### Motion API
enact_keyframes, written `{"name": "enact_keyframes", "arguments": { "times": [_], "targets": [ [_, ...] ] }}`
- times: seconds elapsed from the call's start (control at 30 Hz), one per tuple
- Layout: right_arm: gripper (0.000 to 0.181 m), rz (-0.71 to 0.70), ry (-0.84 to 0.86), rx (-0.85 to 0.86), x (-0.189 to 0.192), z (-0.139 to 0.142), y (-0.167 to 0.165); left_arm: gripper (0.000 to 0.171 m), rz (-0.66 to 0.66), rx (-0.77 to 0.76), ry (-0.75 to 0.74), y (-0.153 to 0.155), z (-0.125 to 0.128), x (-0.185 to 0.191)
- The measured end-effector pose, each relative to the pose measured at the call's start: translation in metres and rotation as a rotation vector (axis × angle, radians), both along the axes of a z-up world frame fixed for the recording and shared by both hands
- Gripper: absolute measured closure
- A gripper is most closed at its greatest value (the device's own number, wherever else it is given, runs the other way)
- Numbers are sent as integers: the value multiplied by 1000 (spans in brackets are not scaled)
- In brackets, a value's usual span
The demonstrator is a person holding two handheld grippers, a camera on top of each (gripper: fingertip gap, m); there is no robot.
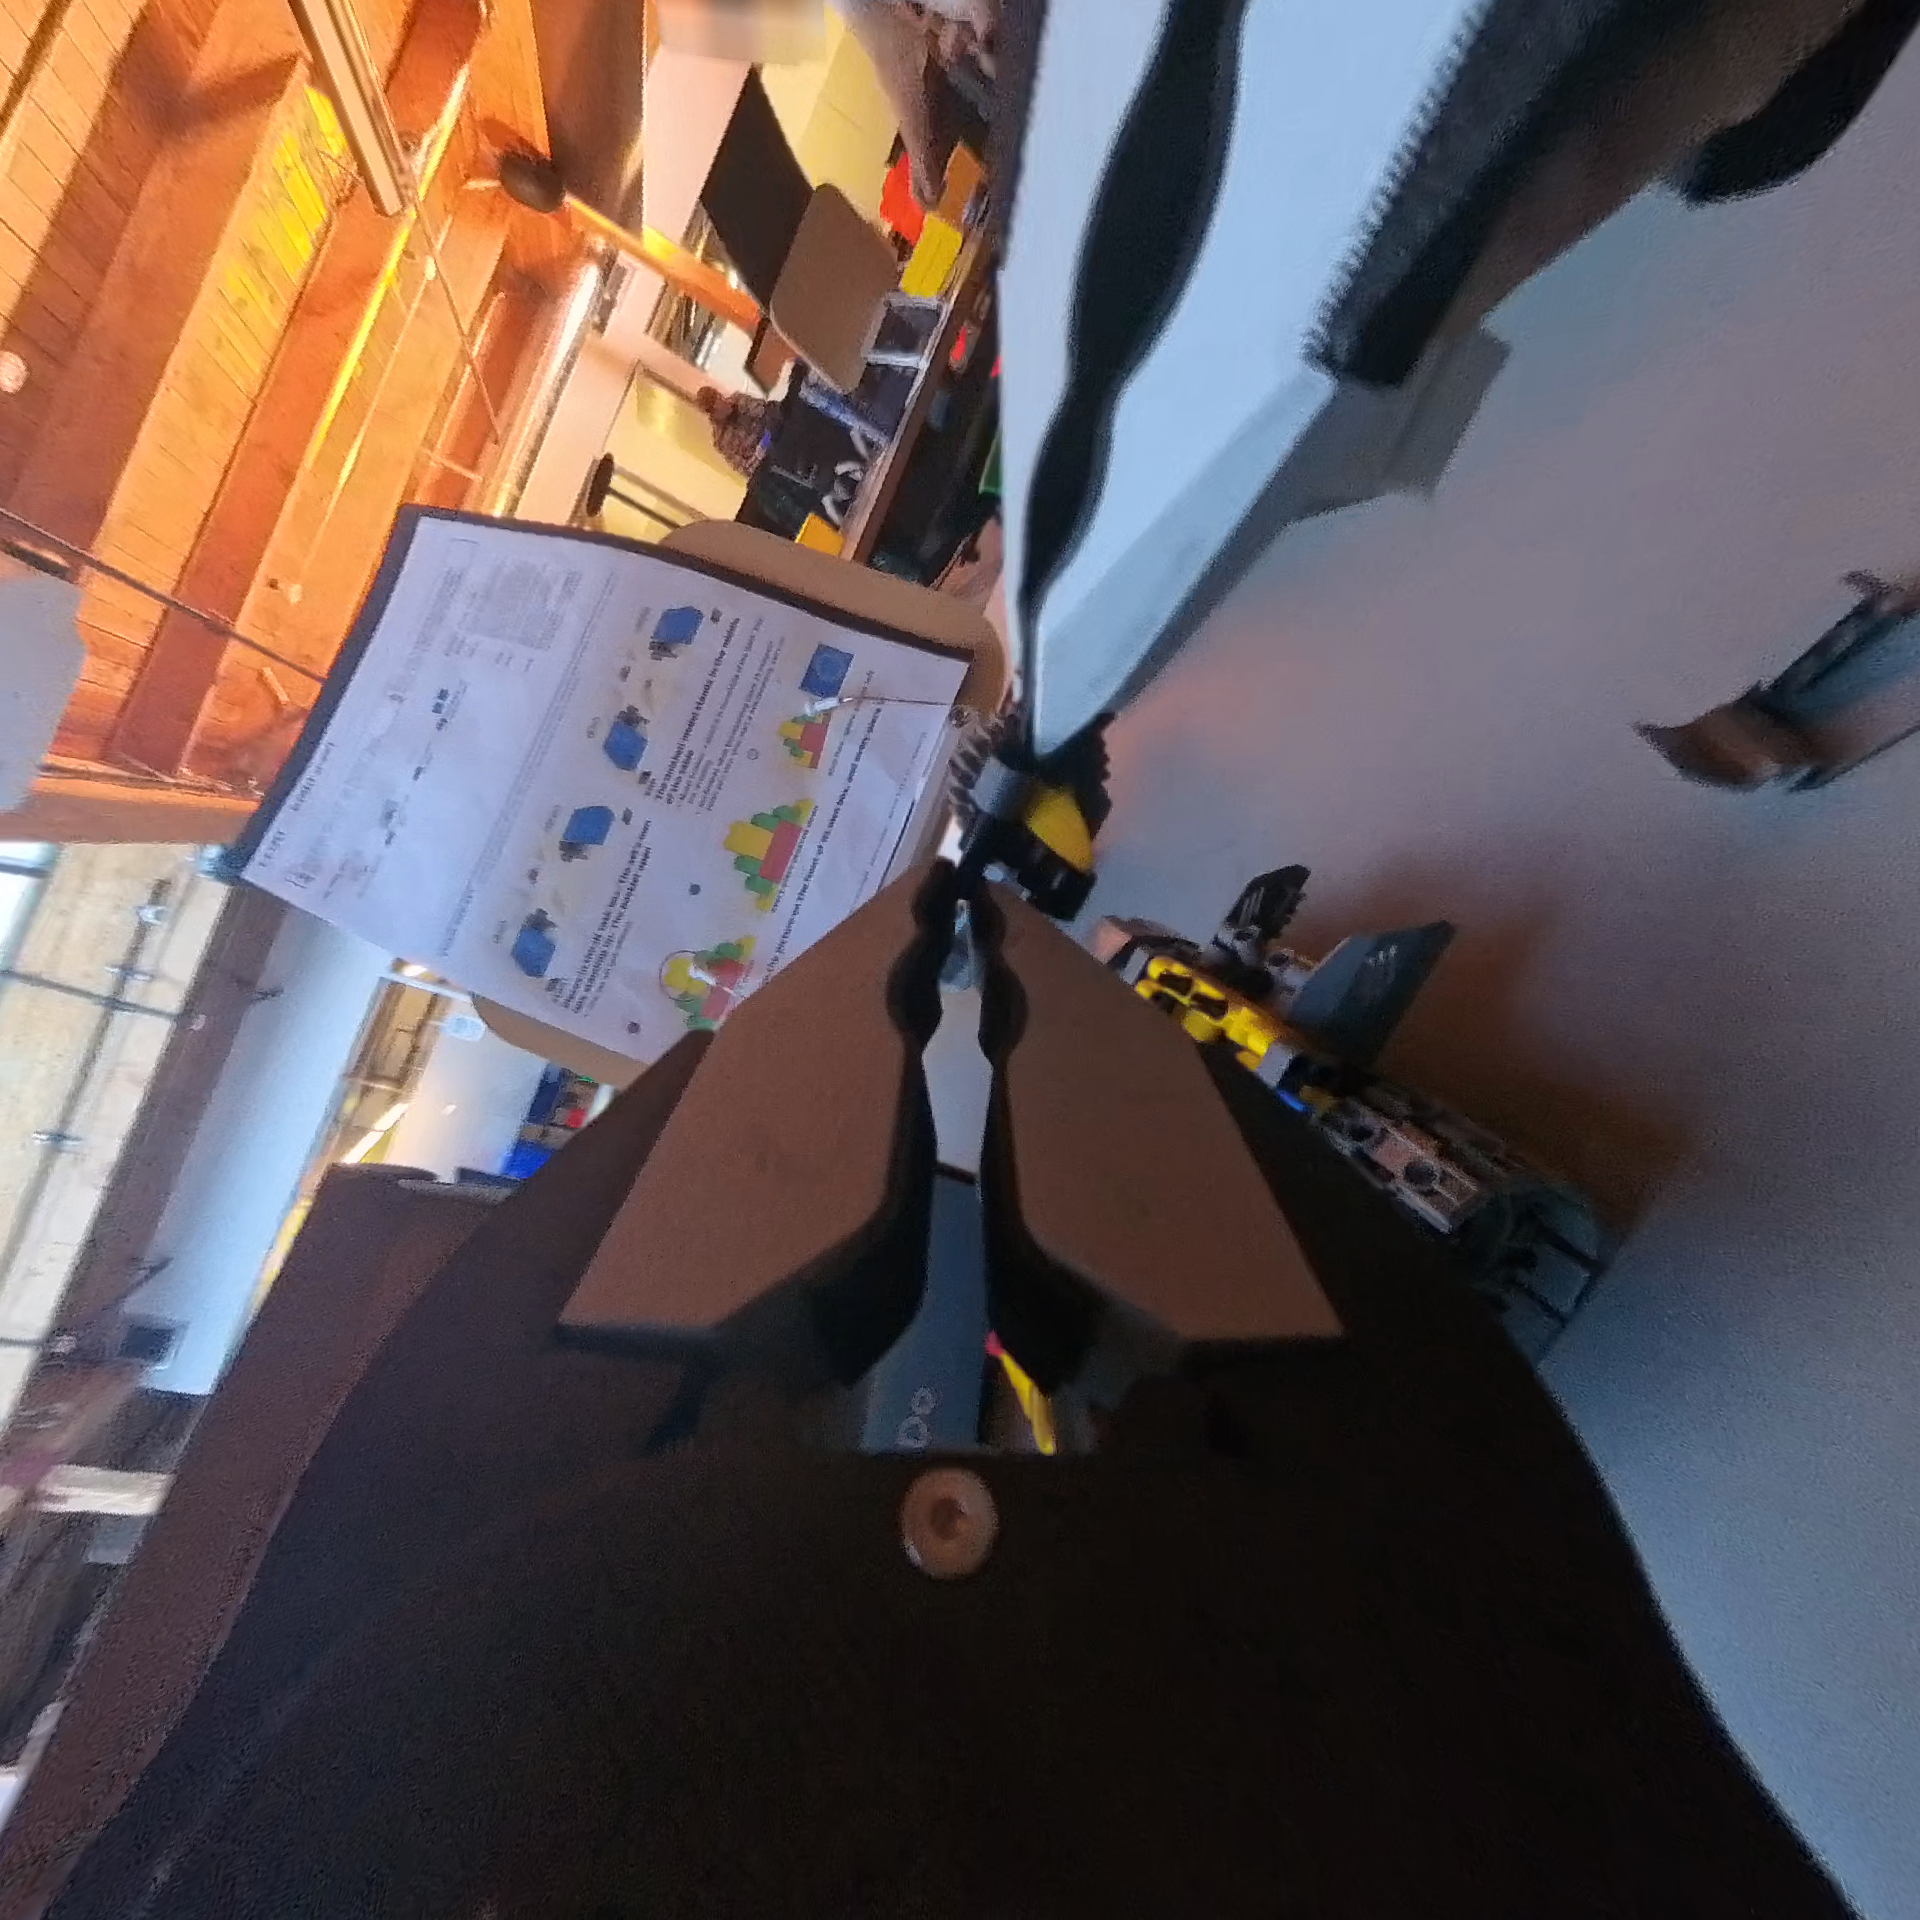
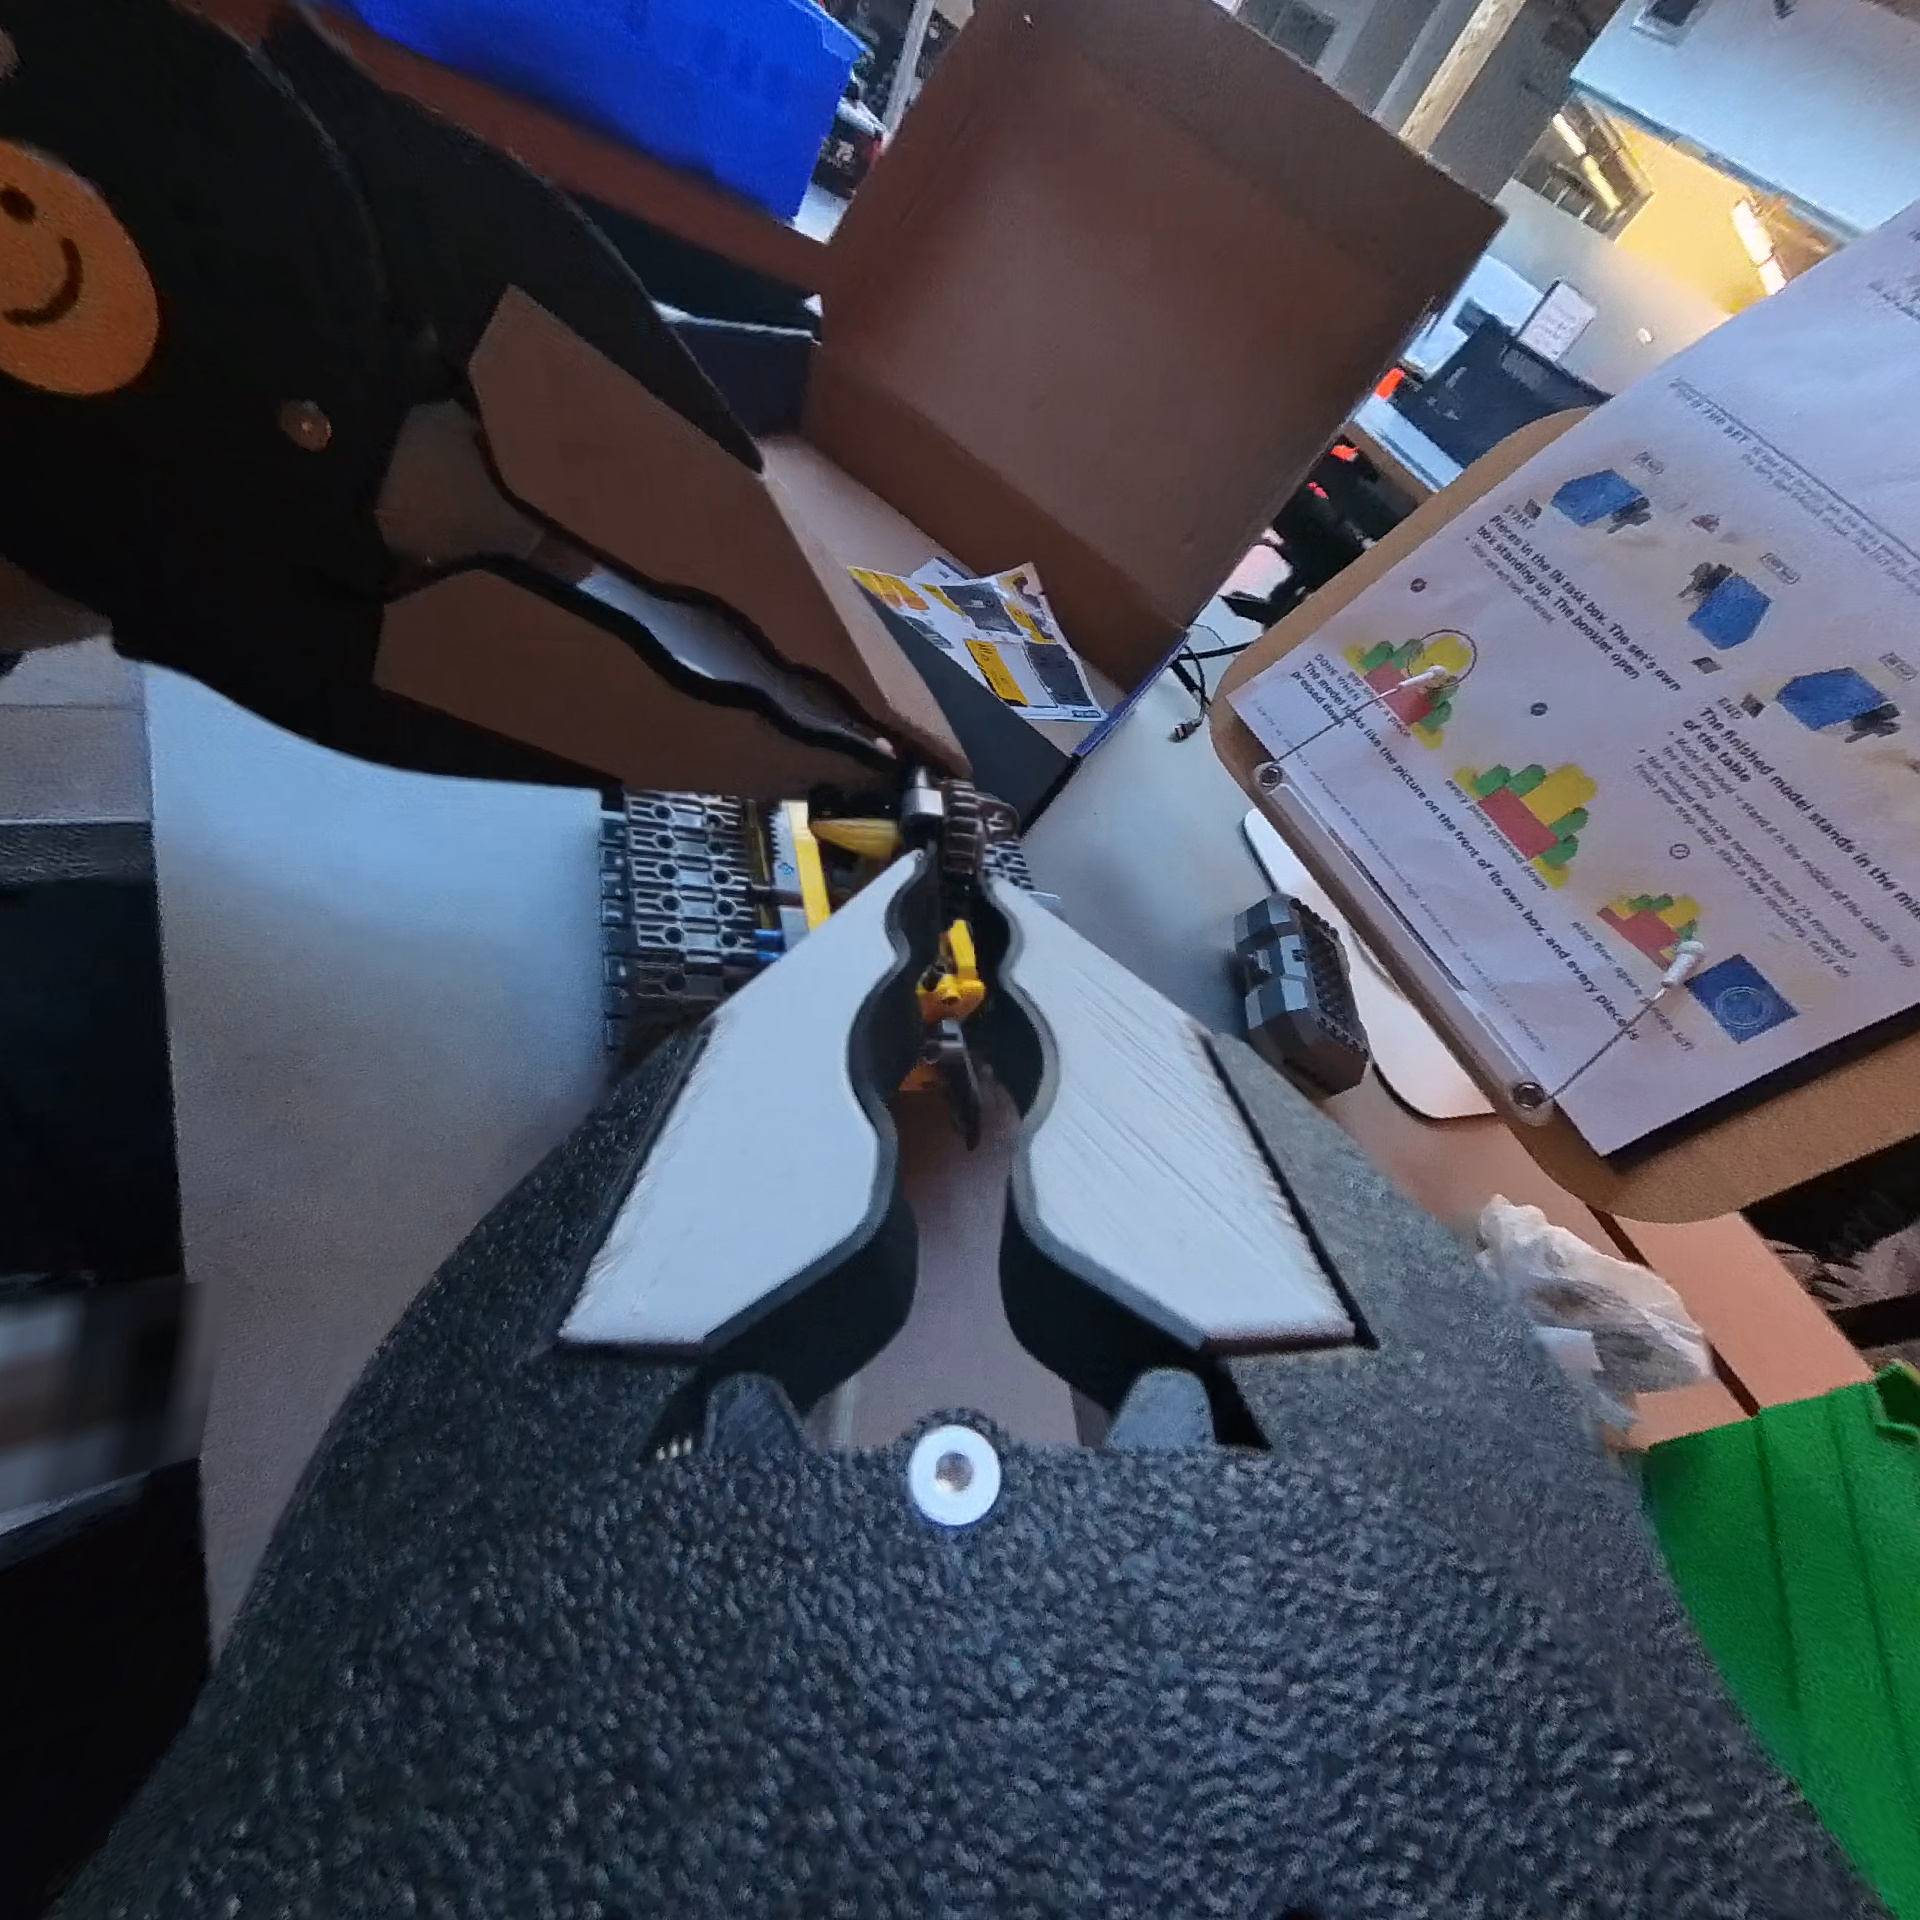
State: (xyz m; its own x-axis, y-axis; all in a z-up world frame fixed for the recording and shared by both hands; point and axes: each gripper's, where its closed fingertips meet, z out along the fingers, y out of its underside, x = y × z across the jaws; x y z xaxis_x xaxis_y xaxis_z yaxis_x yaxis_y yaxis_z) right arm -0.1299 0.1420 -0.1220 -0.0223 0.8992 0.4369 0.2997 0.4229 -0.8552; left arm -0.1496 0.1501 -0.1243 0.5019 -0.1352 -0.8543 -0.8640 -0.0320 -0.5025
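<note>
Crowding one small gear assembly [image 2: 940, 821] — both grippers' fingers [image 2: 1122, 1122], clipboard [image 2: 1382, 997] near.

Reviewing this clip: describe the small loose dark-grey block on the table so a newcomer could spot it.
Start at the tilted clipboard with the printed sheet, on the right in the right wrist view. Below its lower edge the dark-grey block lies alone on the table, right of the yellow-and-black brick model, studded and unattached.

Printed text with coloured brick pictures is borne by a white sheet [image 2: 1621, 748] clipped to a board [image 2: 1382, 582]; the same sheet [image 1: 582, 790] is seen in the left wrist view. A yellow-and-black printed leaflet [image 2: 987, 639] lies by a cardboard box [image 2: 1122, 312]. A smiley sign is carried on an orange disc [image 2: 62, 275].
</note>
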Motion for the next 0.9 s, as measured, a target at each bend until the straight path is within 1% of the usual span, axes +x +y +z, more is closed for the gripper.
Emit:
{"name": "enact_keyframes", "arguments": {
  "times": [0.07, 0.13, 0.23, 0.37, 0.4, 0.43, 0.47, 0.53, 0.57, 0.6, 0.63, 0.67, 0.73, 0.8, 0.87, 0.9],
  "targets": [
    [179, 27, 0, -20, 2, 2, -2, 171, -20, -13, -43, -2, 0, 1],
    [179, 43, 22, -77, 4, 6, -3, 171, -22, 1, -45, -3, 5, 3],
    [180, 3, 2, -18, 2, 1, 3, 171, -8, 7, -7, -2, 2, 2],
    [180, -4, 8, -20, 2, 0, 9, 170, -6, -2, -4, -3, -3, 5],
    [181, -49, 7, 28, 4, 1, 16, 170, 1, -6, -11, -2, -3, 4],
    [181, -145, 8, 108, 12, 5, 34, 171, 38, -8, -17, -2, -3, -7],
    [181, -183, 23, 119, 21, 10, 49, 171, 73, 2, -52, -3, 0, -24],
    [181, -129, 104, -109, 36, 26, 62, 171, 87, -6, -207, -9, 10, -53],
    [181, -89, 117, -193, 40, 31, 64, 171, 71, -30, -272, -11, 13, -57],
    [181, -40, 134, -235, 40, 35, 60, 171, 40, -27, -339, -12, 20, -54],
    [181, 4, 153, -249, 38, 38, 53, 171, 6, -38, -398, -12, 24, -46],
    [181, 39, 154, -247, 35, 39, 45, 171, -13, -74, -430, -10, 23, -37],
    [181, 116, 115, -216, 26, 32, 26, 171, -61, -117, -455, -9, 20, -20],
    [180, 158, 69, -190, 20, 23, 11, 171, -131, -197, -534, -12, 15, -2],
    [160, 196, 61, -158, 15, 21, -2, 171, -168, -232, -594, -14, 16, 7],
    [157, 203, 61, -133, 13, 20, -6, 171, -182, -256, -615, -15, 15, 11]
  ]
}}
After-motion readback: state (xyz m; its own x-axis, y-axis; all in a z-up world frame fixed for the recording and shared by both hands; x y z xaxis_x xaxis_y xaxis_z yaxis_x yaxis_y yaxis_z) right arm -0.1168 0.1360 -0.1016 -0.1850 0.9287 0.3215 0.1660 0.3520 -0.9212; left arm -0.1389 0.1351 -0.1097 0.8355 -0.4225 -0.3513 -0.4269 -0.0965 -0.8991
